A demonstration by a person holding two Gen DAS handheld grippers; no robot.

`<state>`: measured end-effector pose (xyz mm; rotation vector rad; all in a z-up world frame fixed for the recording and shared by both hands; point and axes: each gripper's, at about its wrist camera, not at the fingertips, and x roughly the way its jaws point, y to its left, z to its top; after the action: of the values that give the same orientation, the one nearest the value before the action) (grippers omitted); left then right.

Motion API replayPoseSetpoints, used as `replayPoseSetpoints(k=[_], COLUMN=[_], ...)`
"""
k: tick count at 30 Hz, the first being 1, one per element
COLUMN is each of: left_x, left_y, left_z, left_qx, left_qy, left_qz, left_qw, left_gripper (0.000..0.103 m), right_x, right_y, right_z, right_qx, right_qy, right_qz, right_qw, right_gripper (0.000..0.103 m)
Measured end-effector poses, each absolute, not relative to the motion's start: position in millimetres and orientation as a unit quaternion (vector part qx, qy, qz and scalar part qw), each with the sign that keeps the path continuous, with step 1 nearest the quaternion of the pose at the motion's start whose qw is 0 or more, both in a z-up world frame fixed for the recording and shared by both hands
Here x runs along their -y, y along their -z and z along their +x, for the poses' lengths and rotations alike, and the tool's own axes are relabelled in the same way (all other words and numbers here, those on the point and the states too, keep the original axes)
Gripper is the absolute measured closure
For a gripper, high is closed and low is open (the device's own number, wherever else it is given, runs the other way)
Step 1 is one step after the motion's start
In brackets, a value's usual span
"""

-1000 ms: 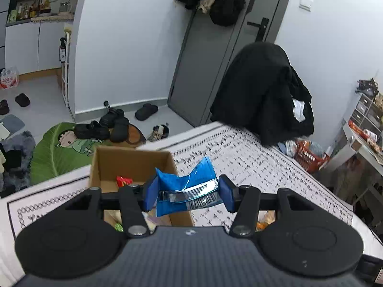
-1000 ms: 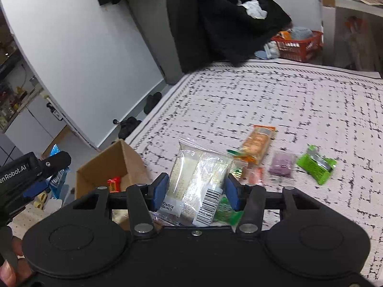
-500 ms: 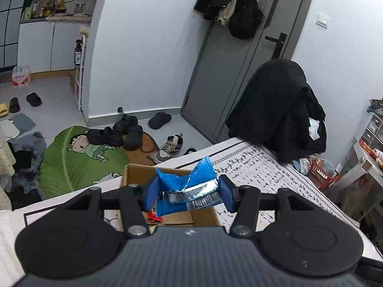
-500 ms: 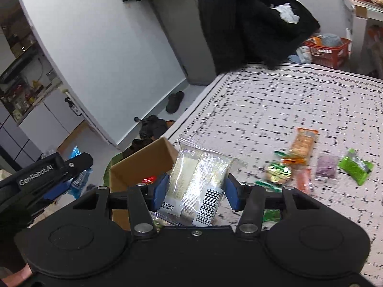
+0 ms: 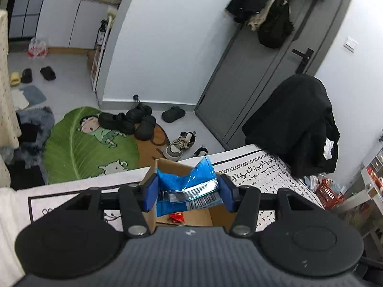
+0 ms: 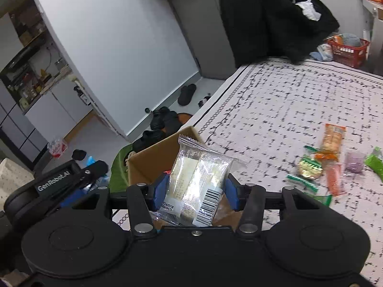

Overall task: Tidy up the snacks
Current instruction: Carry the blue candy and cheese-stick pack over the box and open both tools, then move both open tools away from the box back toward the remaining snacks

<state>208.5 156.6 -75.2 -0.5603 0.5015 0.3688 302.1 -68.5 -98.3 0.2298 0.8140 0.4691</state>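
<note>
My left gripper [image 5: 186, 192] is shut on a crumpled blue snack packet [image 5: 184, 184], held just above an open cardboard box [image 5: 208, 215] with a red wrapper [image 5: 177, 217] inside. My right gripper [image 6: 195, 190] is shut on a clear packet of pale biscuits [image 6: 198, 181], and it hovers over the same cardboard box [image 6: 153, 157]. The left gripper [image 6: 71, 179] shows at the left of the right wrist view. Several loose snacks lie on the patterned white bedspread [image 6: 287, 110]: an orange packet [image 6: 332, 141], a green packet [image 6: 375, 162] and a purple one [image 6: 354, 162].
The box stands at the bedspread's edge, with the floor beyond it. Shoes [image 5: 134, 122] and a green leaf rug [image 5: 79, 150] lie on the floor below. A chair draped in black clothes [image 5: 294, 124] stands by the grey door [image 5: 258, 71]. A red basket [image 6: 347, 50] sits at the far side.
Both grippers have travelled with their packets toward the cardboard box, which now lies right under each of them. The loose snacks have slid to the right in the right wrist view.
</note>
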Motion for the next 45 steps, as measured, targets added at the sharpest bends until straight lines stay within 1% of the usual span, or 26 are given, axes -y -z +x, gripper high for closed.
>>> replayPoseSetpoints(k=[10,13,16,18,19,21,24,25,27,30,33,40,45], left_x=[-178,-174,-170,-169,-170,-172,-170,-168,-164,-157,-150,-126,-112], left_y=[102,107,109,111,112,114,113,112,111,111,110,99,91], left_z=[218,222,227,230,231,231,230,230,230,232,234,232,230], left_qx=[-0.27,-0.277,-0.281,-0.292,-0.3,-0.309,-0.313,-0.316,-0.321,-0.333,-0.351,-0.348,-0.349], left_qy=[-0.182,-0.171,-0.161,-0.165,-0.166,-0.164,-0.164,-0.167,-0.168,-0.16,-0.15,-0.141,-0.124], left_qz=[-0.312,-0.31,-0.312,-0.309,-0.309,-0.317,-0.316,-0.311,-0.305,-0.298,-0.283,-0.241,-0.223], left_qw=[0.892,0.893,0.893,0.89,0.887,0.882,0.881,0.88,0.881,0.881,0.88,0.895,0.902], left_gripper=[0.05,0.049,0.047,0.044,0.041,0.038,0.028,0.022,0.019,0.017,0.016,0.012,0.01], right_x=[43,44,52,55,58,62,70,74,82,94,107,137,154], right_y=[118,123,125,124,125,127,127,127,125,124,123,114,105], right_z=[317,323,326,326,326,324,322,320,317,314,313,306,298], right_qx=[-0.41,-0.417,-0.419,-0.42,-0.421,-0.427,-0.429,-0.428,-0.425,-0.426,-0.428,-0.42,-0.401], right_qy=[-0.232,-0.227,-0.221,-0.218,-0.216,-0.213,-0.211,-0.211,-0.21,-0.207,-0.202,-0.193,-0.19], right_qz=[0.097,0.097,0.106,0.106,0.106,0.104,0.104,0.104,0.103,0.094,0.086,0.086,0.087], right_qw=[0.877,0.875,0.874,0.875,0.874,0.873,0.872,0.872,0.874,0.876,0.877,0.883,0.892], right_gripper=[0.053,0.05,0.045,0.042,0.042,0.042,0.042,0.041,0.035,0.03,0.026,0.016,0.002])
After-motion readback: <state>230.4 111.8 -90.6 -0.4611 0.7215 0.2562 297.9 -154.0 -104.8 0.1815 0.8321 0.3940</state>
